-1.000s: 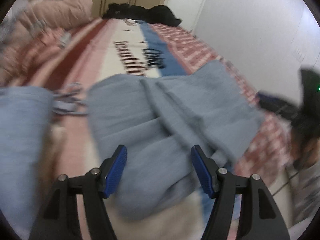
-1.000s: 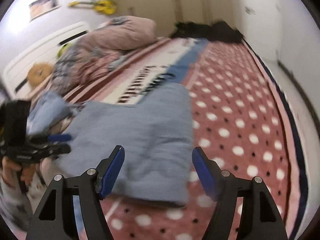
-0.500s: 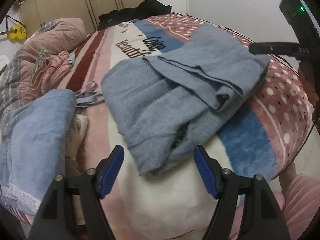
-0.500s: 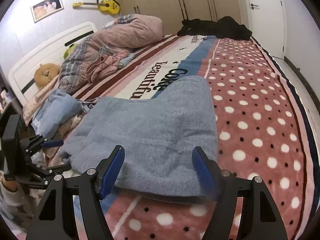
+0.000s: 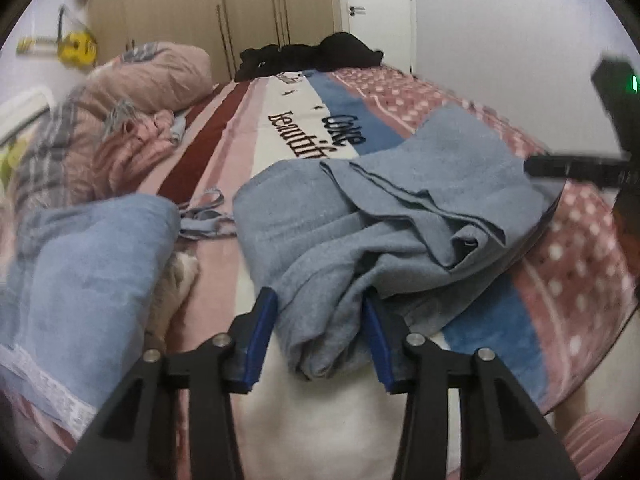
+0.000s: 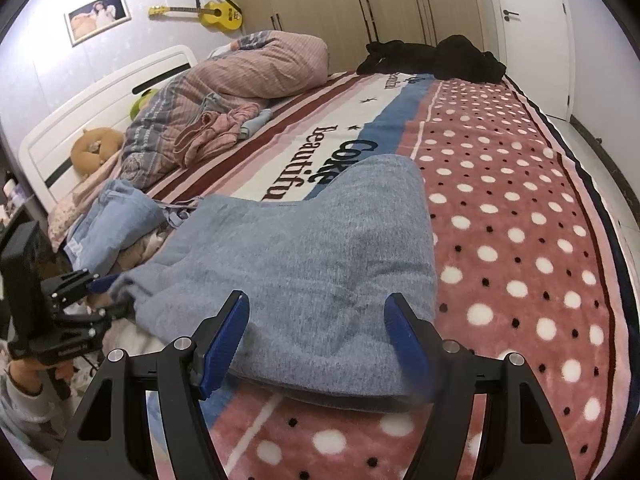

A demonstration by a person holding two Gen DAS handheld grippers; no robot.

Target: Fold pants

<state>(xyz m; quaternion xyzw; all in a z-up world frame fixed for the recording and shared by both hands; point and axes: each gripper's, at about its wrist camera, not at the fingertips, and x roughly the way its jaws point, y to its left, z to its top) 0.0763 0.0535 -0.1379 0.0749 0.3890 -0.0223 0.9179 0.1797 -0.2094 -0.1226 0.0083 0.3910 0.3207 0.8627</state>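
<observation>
A bedroom, with a patterned blanket covering the bed. The grey-blue pants lie folded near the blanket's near edge. The left gripper has just been closing around the pants' bunched near corner, its pads against the cloth. The right gripper hangs spread wide over the pants' other end, gripping nothing.

We are looking across a bed lying under a striped and dotted blanket. At eleven o'clock a yellow guitar and a framed picture are hanging on the pale wall. Beige wardrobe doors are standing at twelve, a white door at one.
</observation>
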